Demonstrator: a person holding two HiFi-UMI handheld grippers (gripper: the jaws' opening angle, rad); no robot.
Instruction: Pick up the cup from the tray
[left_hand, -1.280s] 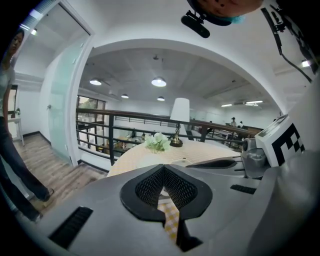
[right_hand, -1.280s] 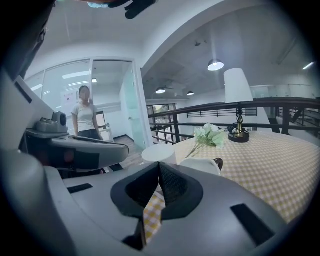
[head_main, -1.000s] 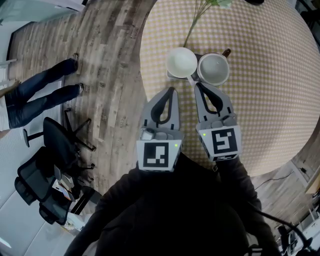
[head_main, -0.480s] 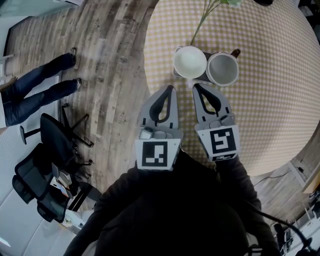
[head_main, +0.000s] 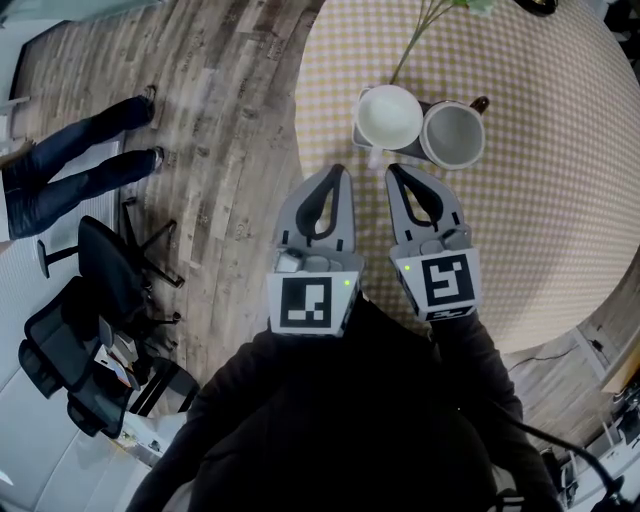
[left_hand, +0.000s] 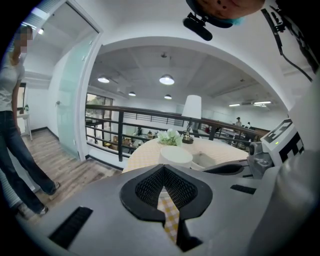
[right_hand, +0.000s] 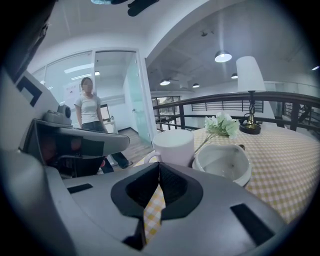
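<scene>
Two white cups stand side by side on a small dark tray (head_main: 478, 104) near the round table's edge. The left cup (head_main: 390, 115) is upright with a handle toward me; the right cup (head_main: 452, 135) is wider. My left gripper (head_main: 338, 172) is shut and empty, its tip just short of the left cup and over the table's rim. My right gripper (head_main: 392, 172) is shut and empty, pointing between the two cups. The right gripper view shows the left cup (right_hand: 174, 146) and the wide cup (right_hand: 222, 162) just beyond the jaws.
The table (head_main: 540, 210) has a yellow checked cloth. A flower stem (head_main: 405, 55) lies behind the cups, and a lamp (right_hand: 250, 95) stands farther back. On the wooden floor to the left are a person's legs (head_main: 80, 180) and an office chair (head_main: 110, 270).
In the head view the cups and table have drifted right and slightly down. Both grippers stay shut in nearly the same place.
</scene>
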